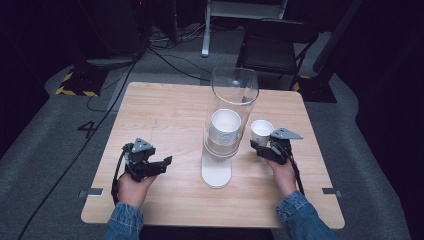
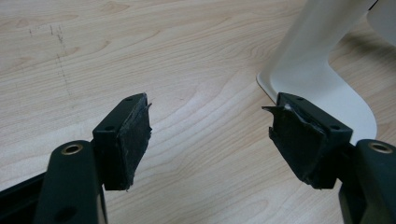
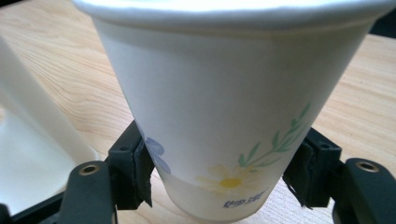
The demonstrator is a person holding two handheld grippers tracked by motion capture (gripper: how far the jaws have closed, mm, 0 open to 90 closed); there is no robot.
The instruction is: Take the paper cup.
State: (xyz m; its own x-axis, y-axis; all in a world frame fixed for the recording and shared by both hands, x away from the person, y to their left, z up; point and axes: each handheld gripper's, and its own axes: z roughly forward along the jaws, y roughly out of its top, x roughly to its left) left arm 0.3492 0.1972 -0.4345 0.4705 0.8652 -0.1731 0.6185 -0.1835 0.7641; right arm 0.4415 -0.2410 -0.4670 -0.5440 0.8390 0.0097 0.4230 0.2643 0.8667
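A white paper cup point(image 1: 261, 131) printed with flowers point(image 3: 224, 116) stands upright in my right gripper point(image 1: 264, 148), whose pads press on its lower sides point(image 3: 224, 175). It is just right of a tall clear cup dispenser point(image 1: 233, 97) on a white stand point(image 1: 216, 171), with a stack of white cups point(image 1: 225, 128) inside the tube. My left gripper point(image 1: 157, 165) rests over the table to the left of the stand, its jaws apart with nothing between them point(image 2: 209, 140). The white base point(image 2: 322, 88) lies just beyond its right pad.
The light wooden table point(image 1: 170, 115) has bare room on its left half and along the front. A dark chair point(image 1: 272, 50) and cables lie on the floor behind the far edge. Two sleeved forearms come in at the bottom.
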